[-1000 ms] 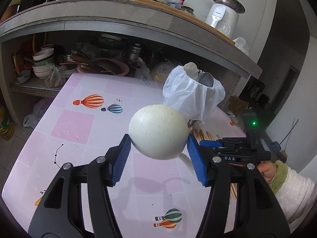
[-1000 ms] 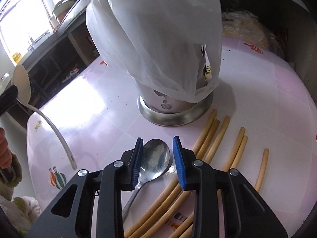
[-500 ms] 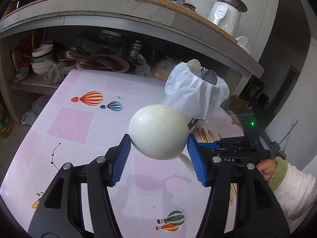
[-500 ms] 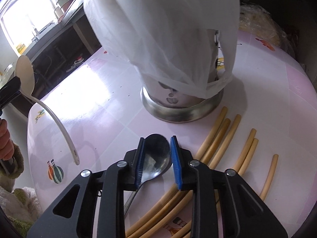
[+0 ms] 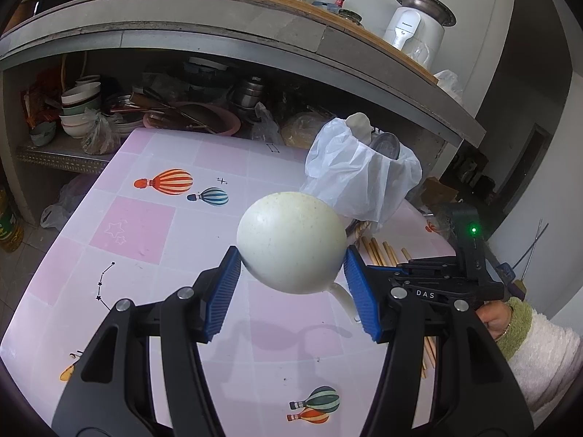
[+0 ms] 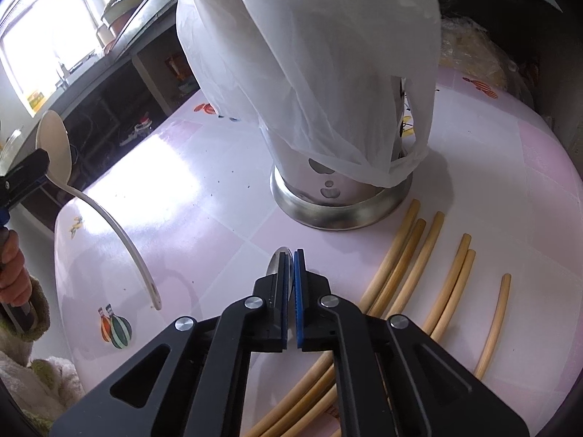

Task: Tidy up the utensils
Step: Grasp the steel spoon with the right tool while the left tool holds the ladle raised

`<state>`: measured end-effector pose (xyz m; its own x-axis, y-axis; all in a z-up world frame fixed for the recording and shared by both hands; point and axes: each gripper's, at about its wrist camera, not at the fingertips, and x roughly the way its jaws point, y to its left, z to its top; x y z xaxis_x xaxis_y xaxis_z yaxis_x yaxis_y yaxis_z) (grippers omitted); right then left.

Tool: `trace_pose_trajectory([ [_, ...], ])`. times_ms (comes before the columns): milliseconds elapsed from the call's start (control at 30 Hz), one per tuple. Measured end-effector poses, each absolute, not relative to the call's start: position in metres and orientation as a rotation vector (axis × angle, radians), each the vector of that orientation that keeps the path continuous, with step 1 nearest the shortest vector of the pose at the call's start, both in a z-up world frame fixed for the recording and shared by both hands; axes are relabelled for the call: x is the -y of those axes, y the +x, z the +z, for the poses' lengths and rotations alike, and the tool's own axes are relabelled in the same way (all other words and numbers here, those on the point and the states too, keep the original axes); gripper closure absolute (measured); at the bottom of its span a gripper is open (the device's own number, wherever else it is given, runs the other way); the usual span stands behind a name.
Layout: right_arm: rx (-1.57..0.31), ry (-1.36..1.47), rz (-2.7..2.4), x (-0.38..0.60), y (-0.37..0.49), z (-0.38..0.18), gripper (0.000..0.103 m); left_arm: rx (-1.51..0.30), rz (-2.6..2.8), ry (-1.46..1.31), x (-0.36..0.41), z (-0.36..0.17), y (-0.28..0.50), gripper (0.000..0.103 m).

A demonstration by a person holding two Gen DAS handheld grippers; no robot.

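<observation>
Two grippers worked over a pink-and-white checked surface printed with hot-air balloons. Largest on it stood a shiny steel utensil holder with cut-out holes, upright near the far edge, draped in a thin white plastic bag. Just beside its base, on the right of the right wrist view, lay several pale bamboo chopsticks, roughly parallel, some running under the right gripper.

The left gripper held a cream plastic ladle above the surface, its blue-padded fingers about half apart and clamped on either side of the rounded bowl; the curved handle hung down toward the surface.

The right gripper's fingers had just been closing and now stood almost together, pinching the edge-on bowl of a small metal spoon between the pads, low over the surface in front of the holder. A hand in a fuzzy cream sleeve with a green cuff gripped that tool.
</observation>
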<state>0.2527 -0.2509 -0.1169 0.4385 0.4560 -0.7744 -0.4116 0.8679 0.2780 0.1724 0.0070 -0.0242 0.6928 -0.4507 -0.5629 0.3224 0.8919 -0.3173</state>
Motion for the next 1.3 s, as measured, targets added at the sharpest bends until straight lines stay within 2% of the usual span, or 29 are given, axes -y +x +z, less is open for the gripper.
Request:
trace_pose_trajectory([
  [367, -0.818, 0.167, 0.462, 0.281, 0.228, -0.068, 0.1, -0.66, -0.44, -0.199, -0.007, -0.018, 0.165, 0.047],
  [500, -0.832, 0.172, 0.458, 0.28, 0.225, -0.065, 0.1, -0.656, -0.444, -0.199, -0.007, -0.017, 0.162, 0.047],
  [533, -0.852, 0.179, 0.461, 0.28, 0.228, -0.068, 0.097, -0.654, -0.445, -0.2, -0.006, -0.017, 0.161, 0.047],
  [600, -0.881, 0.186, 0.45, 0.28, 0.23, -0.078, 0.083, -0.648, -0.442, -0.203, -0.007, -0.016, 0.159, 0.047],
  [667, -0.911, 0.184, 0.43, 0.274, 0.23, -0.088, 0.05, -0.645, -0.44, -0.206, -0.008, -0.015, 0.158, 0.047],
  [700, -0.914, 0.175, 0.419, 0.269, 0.228, -0.093, 0.048, -0.644, -0.438, -0.207, -0.01, -0.016, 0.158, 0.047],
  [1000, -1.004, 0.027, 0.296, 0.226, 0.238, -0.129, 0.048, -0.636, -0.42, -0.227, -0.026, -0.016, 0.157, 0.047],
  [1200, -0.987, -0.061, 0.248, 0.206, 0.234, -0.136, 0.049, -0.644, -0.408, -0.246, -0.035, -0.021, 0.159, 0.047],
  [1300, -0.972, -0.086, 0.23, 0.196, 0.231, -0.135, 0.053, -0.648, -0.406, -0.253, -0.039, -0.023, 0.16, 0.047],
])
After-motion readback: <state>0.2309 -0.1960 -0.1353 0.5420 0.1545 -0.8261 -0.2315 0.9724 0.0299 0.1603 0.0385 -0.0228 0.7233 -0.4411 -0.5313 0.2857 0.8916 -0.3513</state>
